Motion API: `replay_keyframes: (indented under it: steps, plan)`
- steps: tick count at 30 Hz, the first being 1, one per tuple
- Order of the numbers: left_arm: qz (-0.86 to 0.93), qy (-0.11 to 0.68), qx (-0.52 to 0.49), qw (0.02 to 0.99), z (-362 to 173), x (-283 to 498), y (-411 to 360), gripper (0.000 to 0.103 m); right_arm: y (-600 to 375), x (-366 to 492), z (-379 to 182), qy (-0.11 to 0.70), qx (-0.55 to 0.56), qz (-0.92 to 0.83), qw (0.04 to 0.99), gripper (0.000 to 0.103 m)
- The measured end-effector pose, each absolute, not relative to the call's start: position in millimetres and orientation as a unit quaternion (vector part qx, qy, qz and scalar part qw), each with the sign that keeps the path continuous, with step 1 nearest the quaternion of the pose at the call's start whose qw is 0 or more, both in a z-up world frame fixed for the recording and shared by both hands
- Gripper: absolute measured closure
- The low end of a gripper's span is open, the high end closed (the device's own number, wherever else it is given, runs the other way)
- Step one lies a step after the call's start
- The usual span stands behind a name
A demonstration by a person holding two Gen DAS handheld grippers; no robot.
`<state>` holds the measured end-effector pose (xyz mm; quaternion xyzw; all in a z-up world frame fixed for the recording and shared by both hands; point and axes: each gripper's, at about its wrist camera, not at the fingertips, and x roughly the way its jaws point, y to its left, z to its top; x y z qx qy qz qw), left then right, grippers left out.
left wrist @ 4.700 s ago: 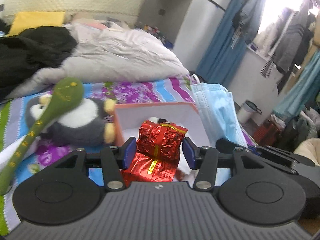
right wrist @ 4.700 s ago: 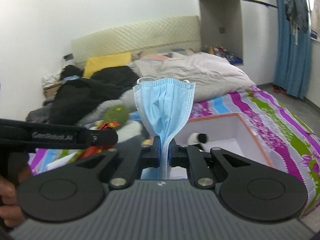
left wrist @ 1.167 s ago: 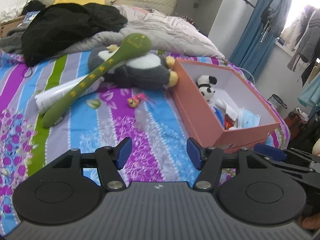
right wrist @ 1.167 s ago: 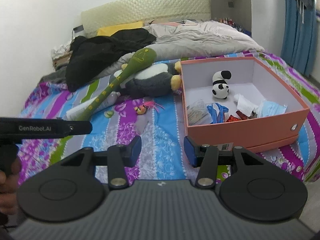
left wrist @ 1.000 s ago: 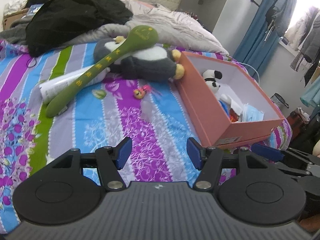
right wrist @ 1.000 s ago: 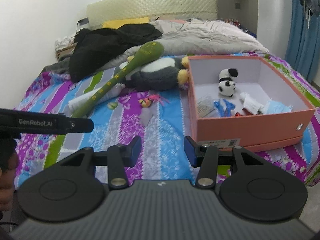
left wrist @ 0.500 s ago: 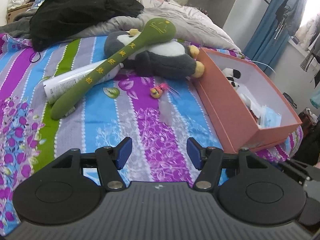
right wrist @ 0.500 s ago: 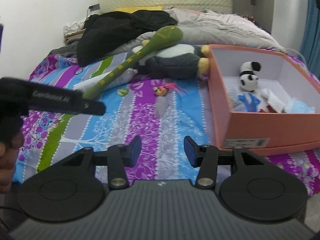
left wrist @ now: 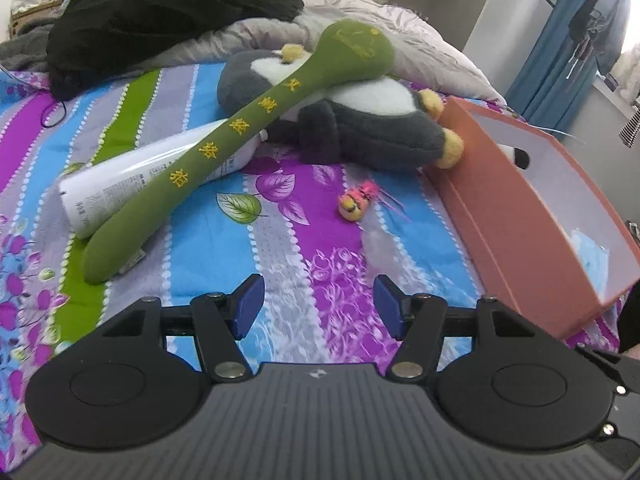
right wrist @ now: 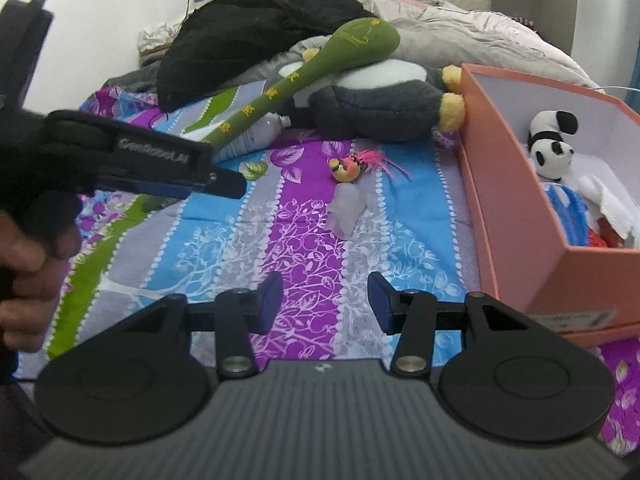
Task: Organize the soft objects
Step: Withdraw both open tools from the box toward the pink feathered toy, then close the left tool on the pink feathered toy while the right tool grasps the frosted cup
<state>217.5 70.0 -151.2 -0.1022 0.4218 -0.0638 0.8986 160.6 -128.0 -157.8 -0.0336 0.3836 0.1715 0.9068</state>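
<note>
A long green plush mallet (left wrist: pixel 224 140) (right wrist: pixel 312 68) lies across a grey and white plush penguin (left wrist: pixel 360 120) (right wrist: pixel 384 96) and a white bottle (left wrist: pixel 140 176). A small pink and yellow bird toy (left wrist: pixel 354 202) (right wrist: pixel 352 166) rests on the striped bedsheet, with a clear crumpled wrapper (right wrist: pixel 346 210) just in front of it. The orange box (left wrist: pixel 532 216) (right wrist: pixel 520 208) at the right holds a panda toy (right wrist: pixel 554 144) and other bits. My left gripper (left wrist: pixel 318 304) hangs open over the sheet, nothing between its fingers. My right gripper (right wrist: pixel 324 300) is open too, short of the wrapper.
A black garment (left wrist: pixel 168 12) and a grey quilt (left wrist: pixel 400 40) are piled at the head of the bed. A hand (right wrist: pixel 28 272) holds the left gripper's body at the left of the right wrist view. Blue curtains (left wrist: pixel 556 64) hang beyond the box.
Both grippers have come down and forward over the bed, so the mallet, penguin and bird toy loom larger. Earlier the left let go a red packet and the right a blue mask into the box.
</note>
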Motion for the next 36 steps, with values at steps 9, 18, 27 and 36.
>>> replay_keyframes:
  steps: [9,18,27,36]
  plan:
    - [-0.073,0.42,-0.117,0.897,-181.2,267.4,77.2,0.037,-114.5,205.8,-183.9,0.386,-0.044,0.172,0.905,0.053]
    - [-0.101,0.422,-0.142,0.89,-197.5,314.4,76.8,0.037,-104.1,249.7,-205.5,0.399,-0.028,0.165,0.901,0.053]
    - [-0.147,0.434,-0.156,0.875,-215.9,356.5,60.0,0.038,-102.2,274.8,-220.9,0.399,-0.013,0.162,0.902,0.054]
    - [-0.165,0.452,-0.151,0.863,-233.7,382.2,45.6,0.057,-103.1,286.4,-219.3,0.402,-0.018,0.162,0.901,0.069]
